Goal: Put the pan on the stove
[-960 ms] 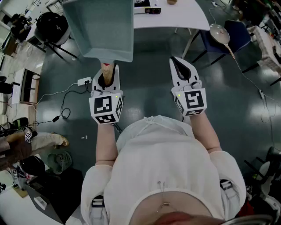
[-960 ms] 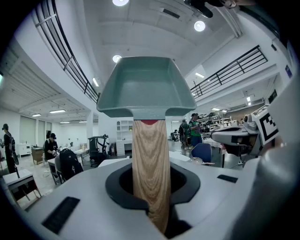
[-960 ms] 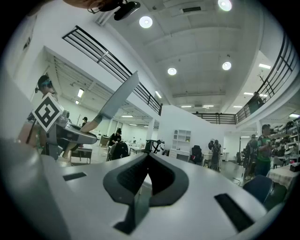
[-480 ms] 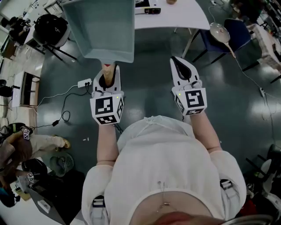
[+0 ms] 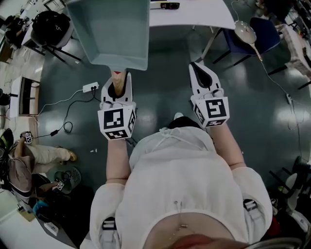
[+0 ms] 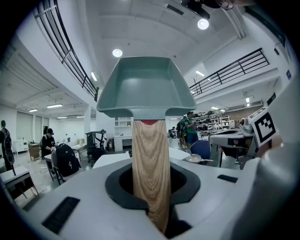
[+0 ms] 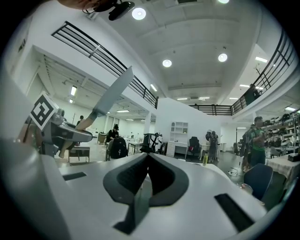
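A teal square pan [image 5: 109,29] with a wooden handle [image 5: 116,80] is held up over the floor in the head view. My left gripper [image 5: 117,83] is shut on that handle. In the left gripper view the handle [image 6: 150,164] runs up between the jaws to the pan [image 6: 145,86], which is seen from below. My right gripper [image 5: 196,67] hovers to the right of the pan, shut with nothing in it. In the right gripper view its jaws [image 7: 149,157] meet, and the pan [image 7: 112,96] shows edge-on at the left. No stove is in view.
A white table [image 5: 194,12] stands ahead, with a blue chair [image 5: 260,31] to its right. A power strip and cable [image 5: 90,88] lie on the dark floor at the left. A black backpack [image 5: 51,26] sits on a chair, and a person [image 5: 29,155] is at the far left.
Both grippers and the pan keep nearly the same places. The floor scene has slid a little, a dark shoe now shows below the grippers, and the person at the left has moved.
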A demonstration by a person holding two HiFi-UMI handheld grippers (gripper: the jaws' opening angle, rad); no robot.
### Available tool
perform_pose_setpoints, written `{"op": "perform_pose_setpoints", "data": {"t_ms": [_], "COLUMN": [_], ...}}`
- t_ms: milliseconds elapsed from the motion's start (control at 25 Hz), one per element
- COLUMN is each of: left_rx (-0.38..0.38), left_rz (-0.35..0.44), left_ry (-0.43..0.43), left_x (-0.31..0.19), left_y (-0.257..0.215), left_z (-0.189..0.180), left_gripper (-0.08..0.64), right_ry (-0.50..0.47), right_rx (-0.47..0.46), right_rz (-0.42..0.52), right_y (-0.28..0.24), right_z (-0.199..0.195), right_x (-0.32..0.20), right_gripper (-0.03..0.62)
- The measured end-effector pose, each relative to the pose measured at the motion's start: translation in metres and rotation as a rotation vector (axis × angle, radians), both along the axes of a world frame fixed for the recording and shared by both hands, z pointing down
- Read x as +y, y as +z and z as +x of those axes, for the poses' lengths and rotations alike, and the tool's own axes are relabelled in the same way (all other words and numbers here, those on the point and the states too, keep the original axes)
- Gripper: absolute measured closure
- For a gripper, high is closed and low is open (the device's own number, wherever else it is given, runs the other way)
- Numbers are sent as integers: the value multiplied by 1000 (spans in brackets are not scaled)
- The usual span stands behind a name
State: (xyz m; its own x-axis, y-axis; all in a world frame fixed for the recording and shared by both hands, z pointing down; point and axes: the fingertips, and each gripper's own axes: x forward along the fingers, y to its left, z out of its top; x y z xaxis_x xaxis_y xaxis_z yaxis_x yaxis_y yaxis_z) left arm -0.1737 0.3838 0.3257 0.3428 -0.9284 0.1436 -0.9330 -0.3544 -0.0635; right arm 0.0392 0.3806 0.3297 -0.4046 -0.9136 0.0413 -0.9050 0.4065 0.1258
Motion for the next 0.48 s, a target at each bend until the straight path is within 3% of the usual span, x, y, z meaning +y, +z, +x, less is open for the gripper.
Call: {"op": "perform_pose_setpoints", "data": {"t_ms": [280, 480], "left_rx": [-3, -13], "left_rz": [-15, -24], "left_ry": [-53, -99], "left_x": [-42, -98], "left_y": [8, 7], "left_z": [-5, 4], "left_gripper": [486, 486], "right_ry": [-32, -70], "right_rx": [-17, -24], "right_rz": [-3, -4], "right_y": [11, 15], "right_z": [7, 17], "right_x": [-54, -119], "right_gripper": [586, 586]}}
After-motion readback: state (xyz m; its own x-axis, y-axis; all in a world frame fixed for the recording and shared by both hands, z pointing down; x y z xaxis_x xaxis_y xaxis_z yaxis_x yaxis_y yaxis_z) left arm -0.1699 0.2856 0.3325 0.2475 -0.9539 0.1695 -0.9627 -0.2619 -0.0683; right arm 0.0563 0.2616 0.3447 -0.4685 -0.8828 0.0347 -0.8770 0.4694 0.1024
